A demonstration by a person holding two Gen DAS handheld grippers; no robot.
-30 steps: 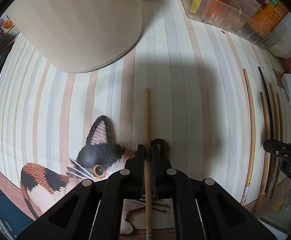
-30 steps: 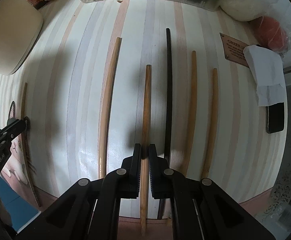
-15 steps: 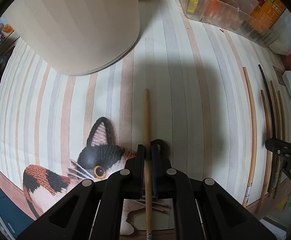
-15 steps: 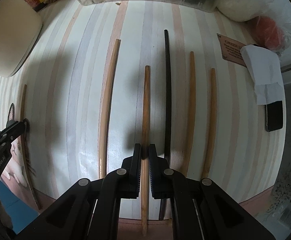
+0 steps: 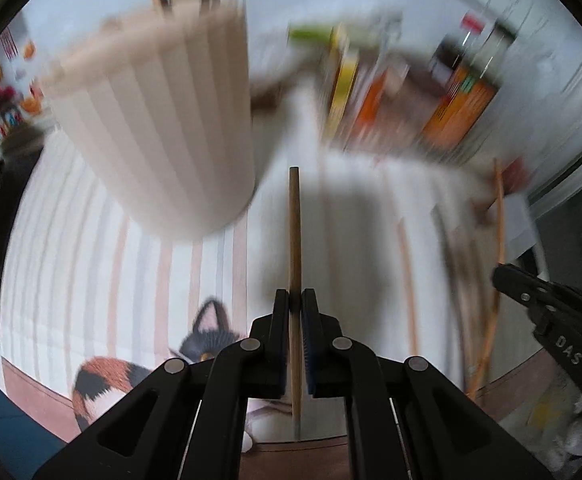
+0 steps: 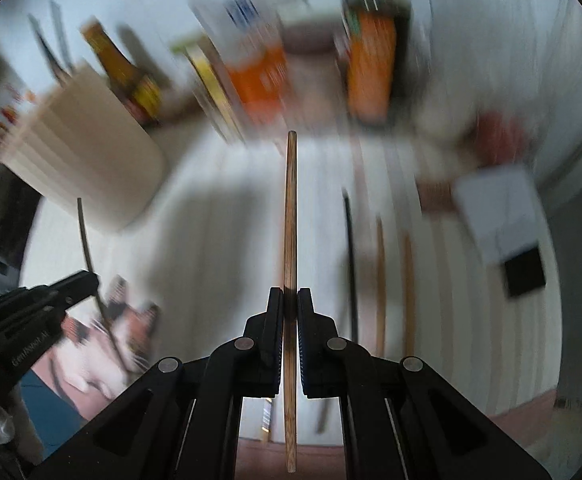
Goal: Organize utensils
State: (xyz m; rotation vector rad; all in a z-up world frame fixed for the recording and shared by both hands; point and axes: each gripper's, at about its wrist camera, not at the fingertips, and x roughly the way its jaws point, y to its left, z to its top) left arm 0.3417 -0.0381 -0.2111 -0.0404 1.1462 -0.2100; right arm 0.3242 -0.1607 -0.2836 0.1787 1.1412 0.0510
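Note:
My left gripper (image 5: 295,300) is shut on a light wooden chopstick (image 5: 294,232), held off the striped mat and pointing up the picture. The cream ribbed utensil holder (image 5: 163,136) stands up and left of it, with a few sticks poking out of its top. My right gripper (image 6: 289,298) is shut on a darker wooden chopstick (image 6: 289,216), also lifted clear of the mat. A black chopstick (image 6: 349,264) and two brown ones (image 6: 380,280) lie on the mat to its right. The holder (image 6: 87,160) sits at far left there.
A clear bin of boxes and bottles (image 5: 411,92) lines the back edge. A white paper (image 6: 495,208) and a black block (image 6: 525,268) lie at the mat's right. A cat picture (image 5: 195,344) covers the mat's near left corner. The views are motion-blurred.
Both grippers have risen and tilted up, each lifting its chopstick off the mat. The holder's rim and the back wall have come into view.

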